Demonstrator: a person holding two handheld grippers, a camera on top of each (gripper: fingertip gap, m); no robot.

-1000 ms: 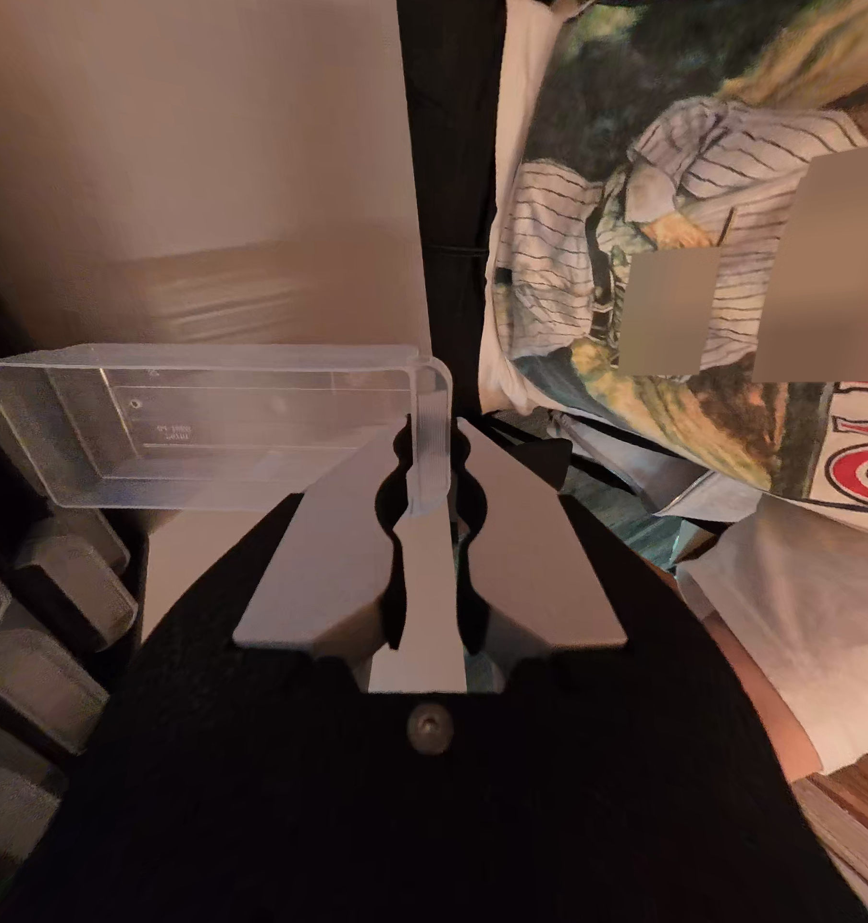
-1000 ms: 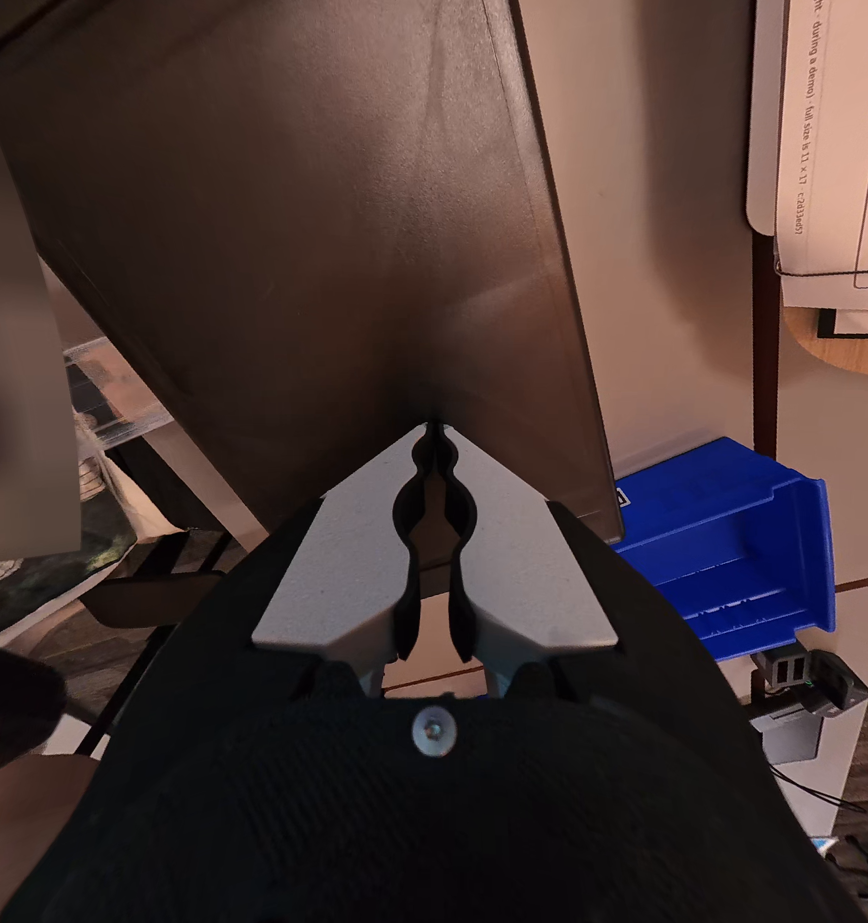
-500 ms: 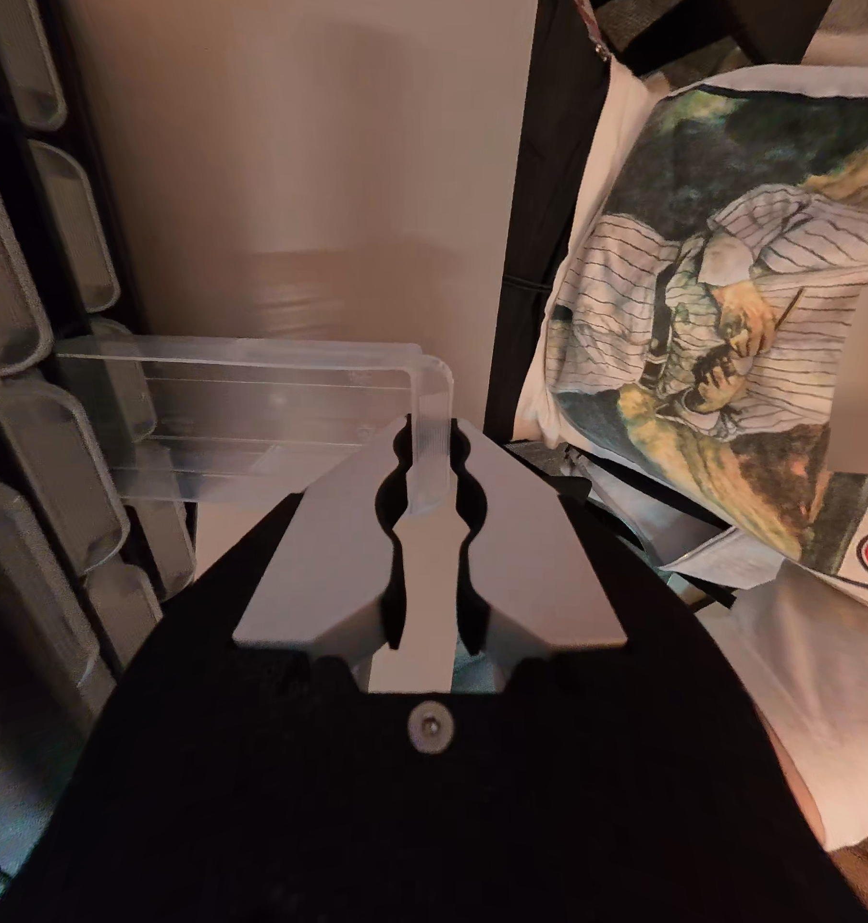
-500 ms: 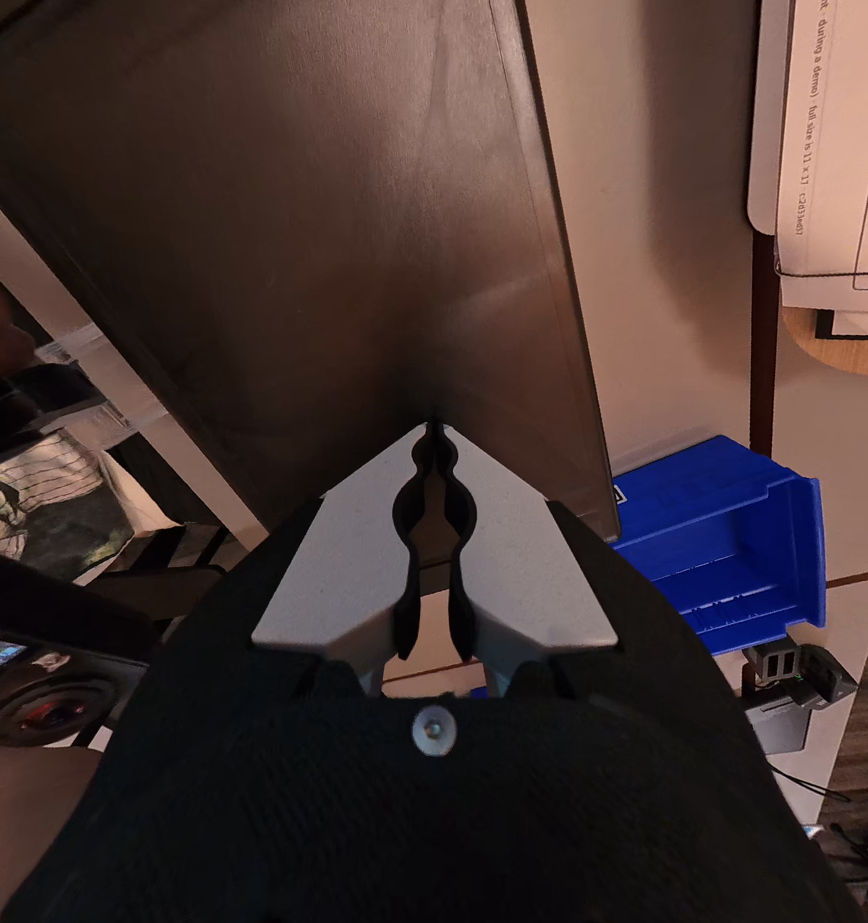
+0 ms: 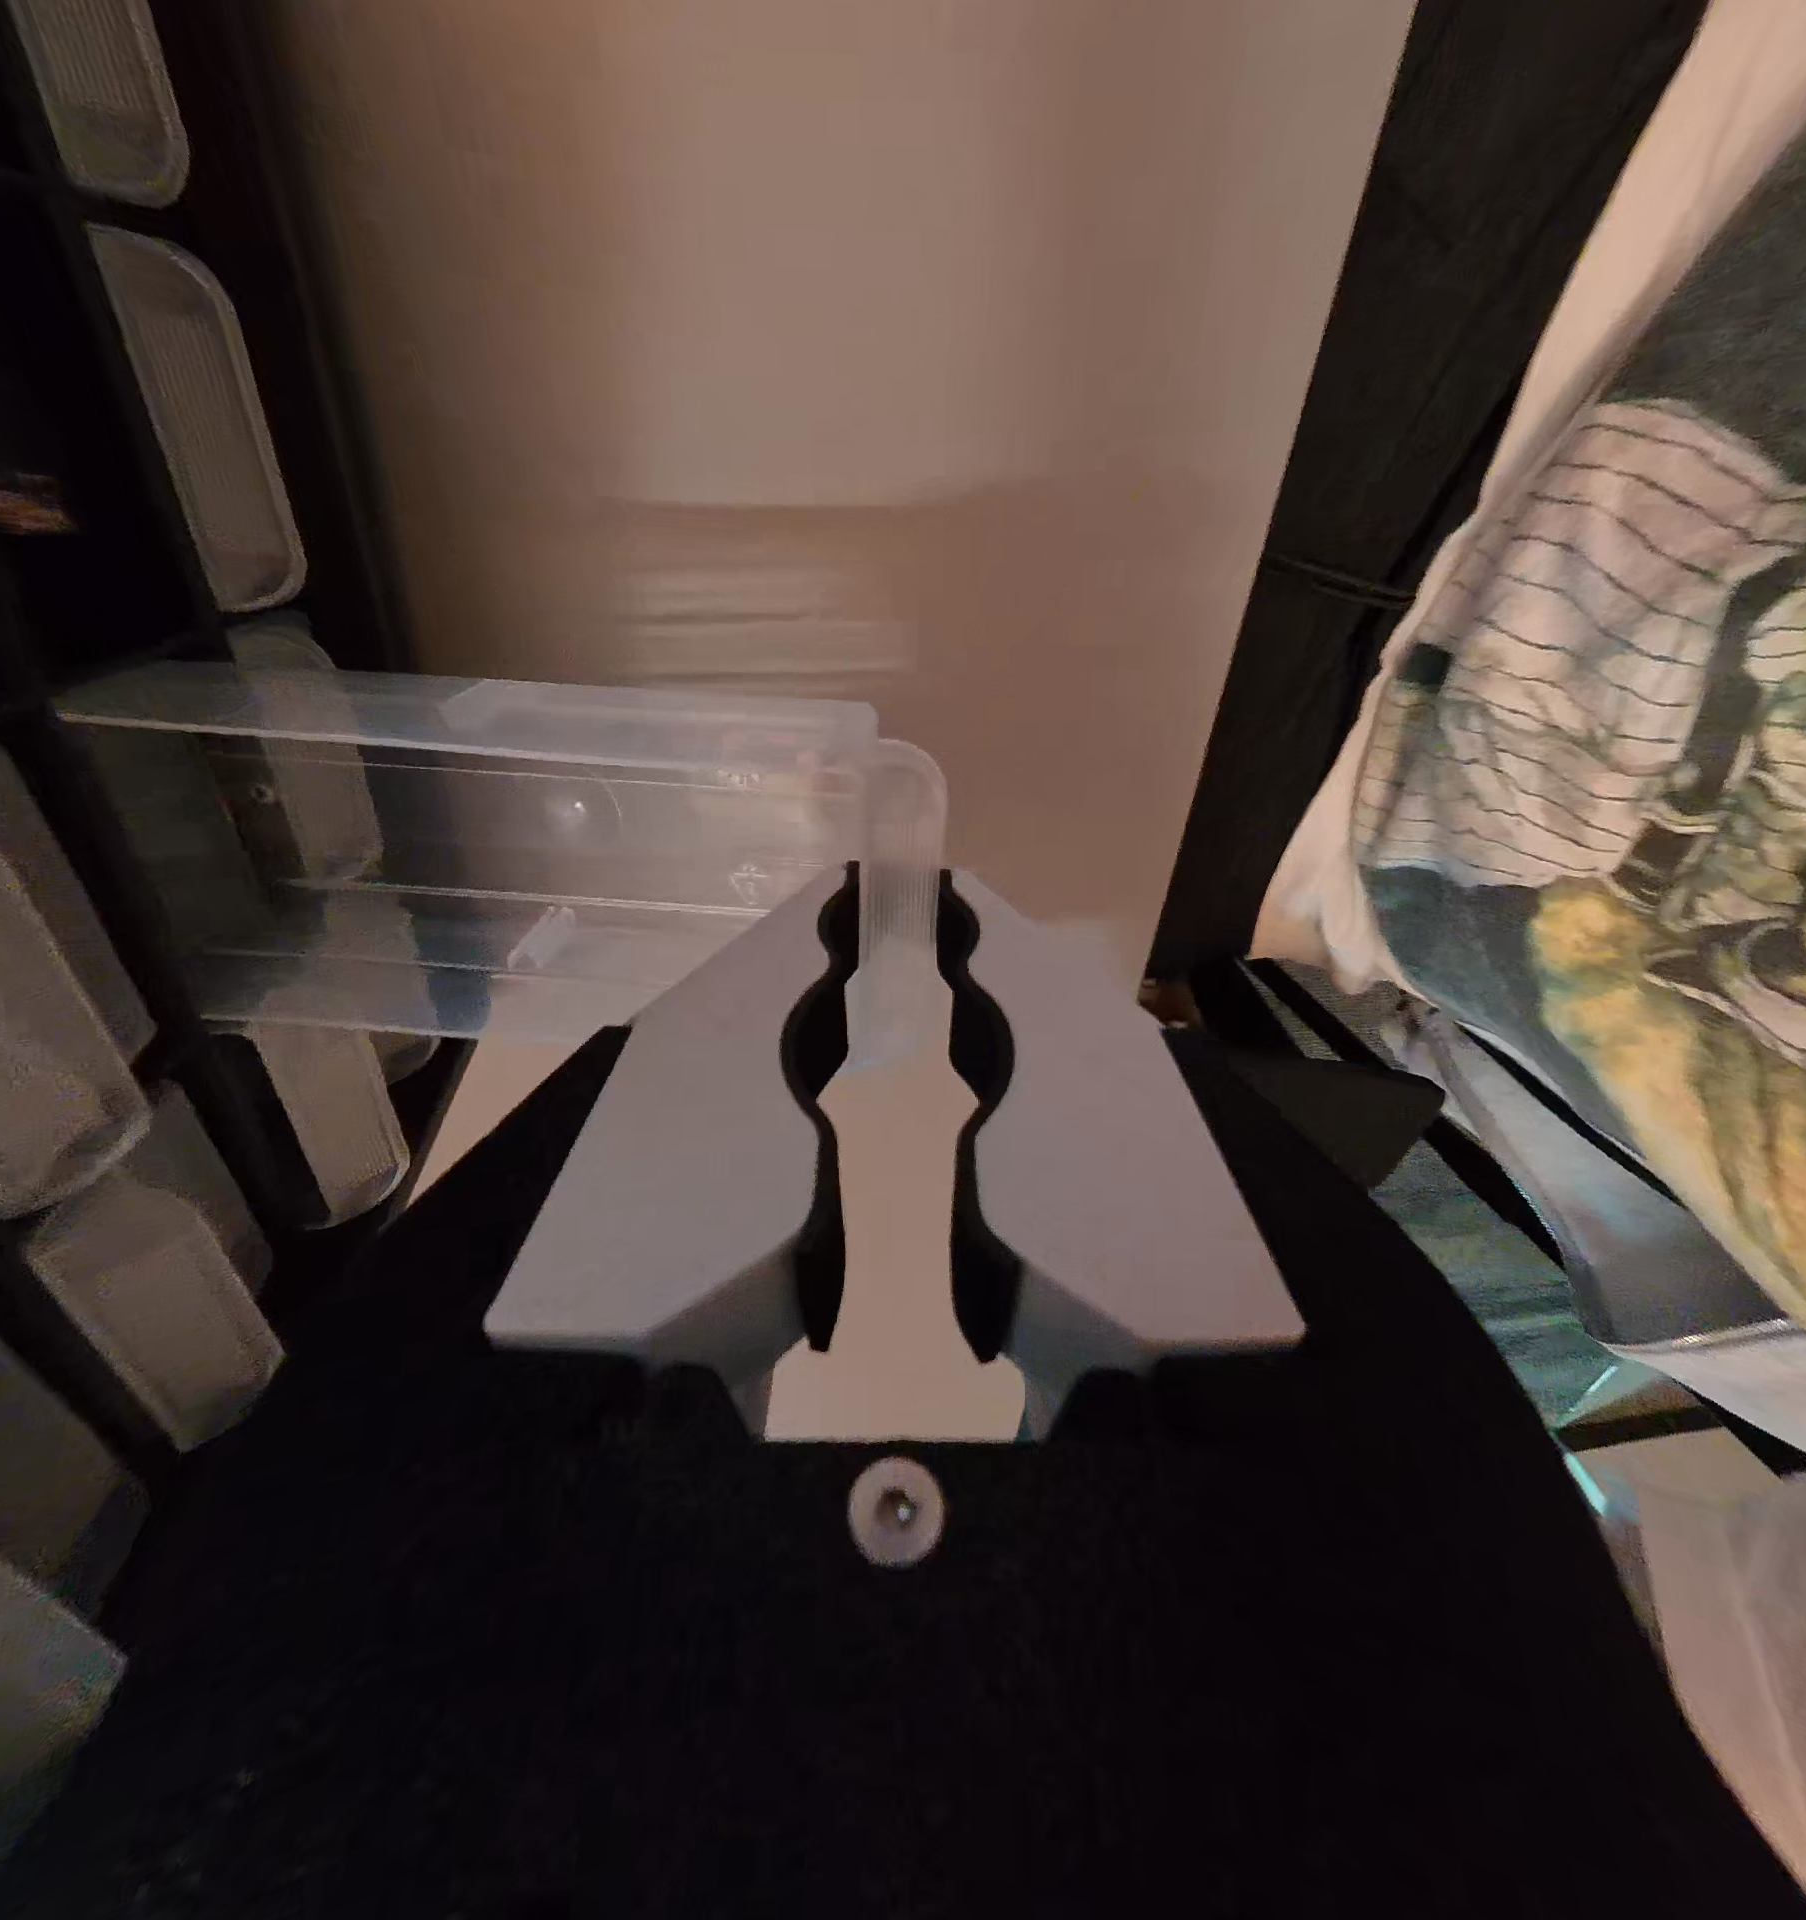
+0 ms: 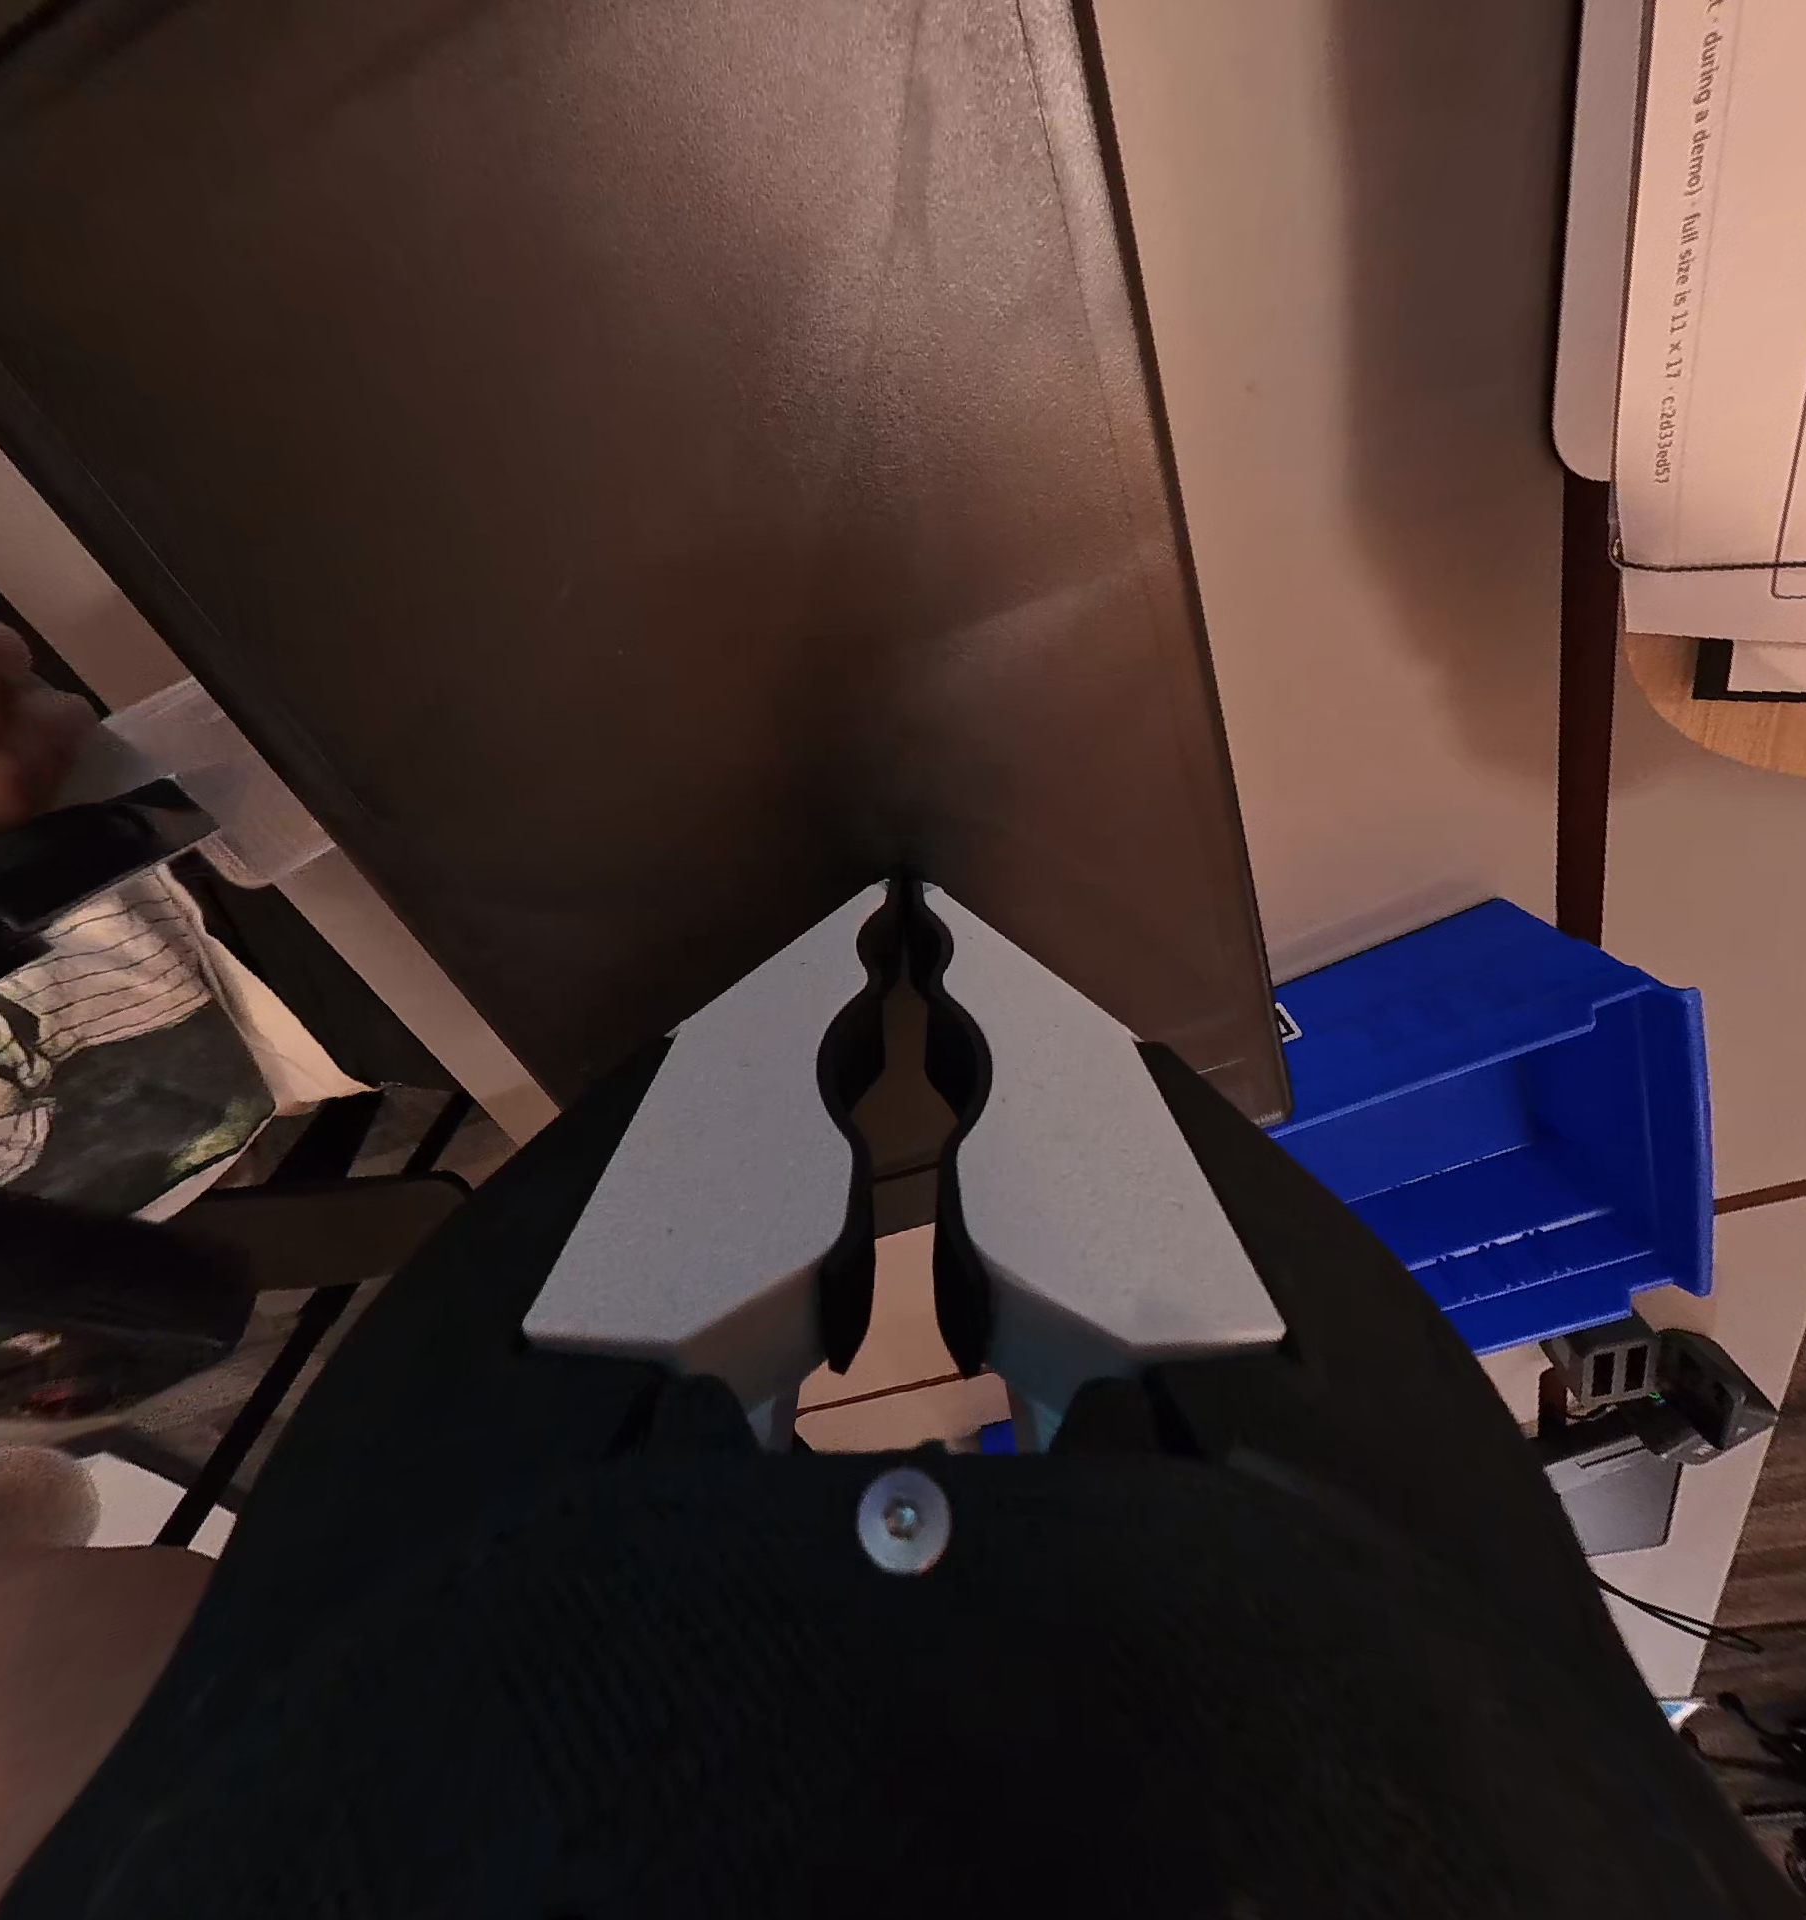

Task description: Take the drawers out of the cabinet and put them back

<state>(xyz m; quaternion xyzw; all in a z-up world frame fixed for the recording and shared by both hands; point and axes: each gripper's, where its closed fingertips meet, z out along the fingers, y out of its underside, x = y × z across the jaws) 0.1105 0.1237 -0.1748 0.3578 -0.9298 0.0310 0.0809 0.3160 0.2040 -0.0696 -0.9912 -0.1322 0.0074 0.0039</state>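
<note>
My left gripper (image 5: 899, 883) is shut on the front handle of a clear plastic drawer (image 5: 525, 831). The drawer lies level, and its far end sits in a slot of the black cabinet (image 5: 5, 582) at the left. Other frosted drawers (image 5: 203, 416) fill the cabinet's slots above and below. My right gripper (image 6: 904, 894) is shut and empty, with its tips against the cabinet's dark flat outer panel (image 6: 618, 468). The clear drawer (image 6: 244, 810) also shows at the left edge of the right wrist view.
A person in a printed white shirt (image 5: 1605, 727) stands close on the right. A blue bin (image 6: 1501, 1122) sits behind the cabinet, with papers (image 6: 1730, 312) on the wall above it. A beige wall (image 5: 774, 364) is ahead.
My left gripper has carried the clear drawer left to the cabinet, and its far end has entered a slot. My right gripper has stayed against the cabinet panel.
</note>
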